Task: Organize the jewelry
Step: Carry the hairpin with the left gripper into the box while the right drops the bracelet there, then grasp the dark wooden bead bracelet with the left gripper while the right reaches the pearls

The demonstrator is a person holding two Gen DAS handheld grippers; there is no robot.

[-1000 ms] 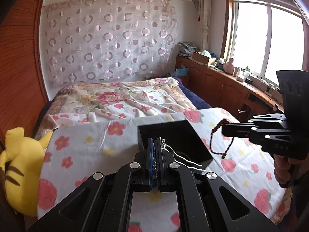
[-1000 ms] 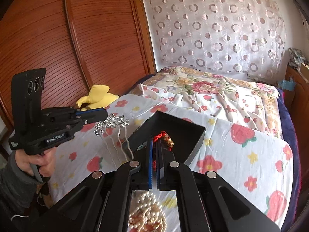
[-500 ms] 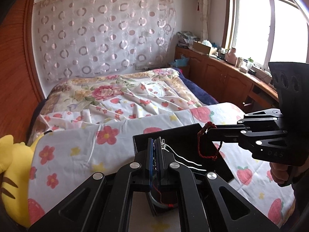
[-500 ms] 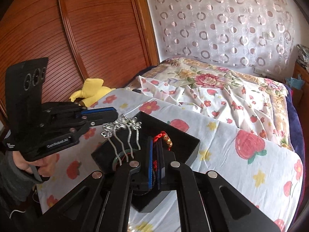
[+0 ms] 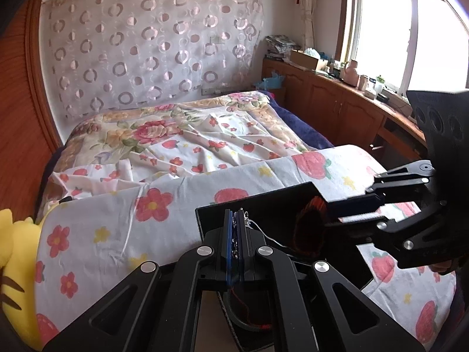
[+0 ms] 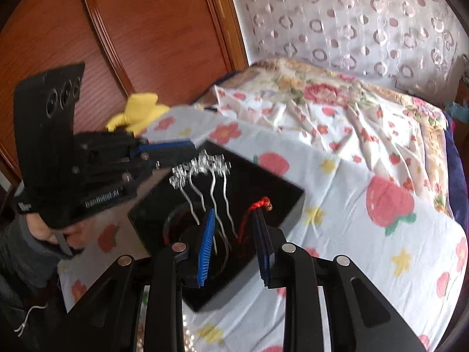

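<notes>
We see a black tray point(image 6: 281, 202) lying on the flowered sheet point(image 6: 351, 264) of the bed, near the bed's foot edge, with both tools reaching over it. The left hand-held gripper point(image 5: 234, 228) has its blue pads pressed together on the crown of a silver hair comb point(image 6: 202, 173), whose wavy prongs hang down over the tray's left part. The right hand-held gripper point(image 6: 234, 234) has just been parting its jaws; they now stand a little apart above the tray. A red cord bracelet point(image 6: 261, 204) is at the tip of its right pad, its loop falling between the pads into the tray; the blur keeps us from telling whether the pad still touches it. A dark hoop point(image 5: 246, 319) with a red thread lies in the tray's near part. A yellow plush toy point(image 5: 14, 264) sits at the bed's left edge. A hand point(image 6: 70, 231) in a grey sleeve grips the left tool's handle.
</notes>
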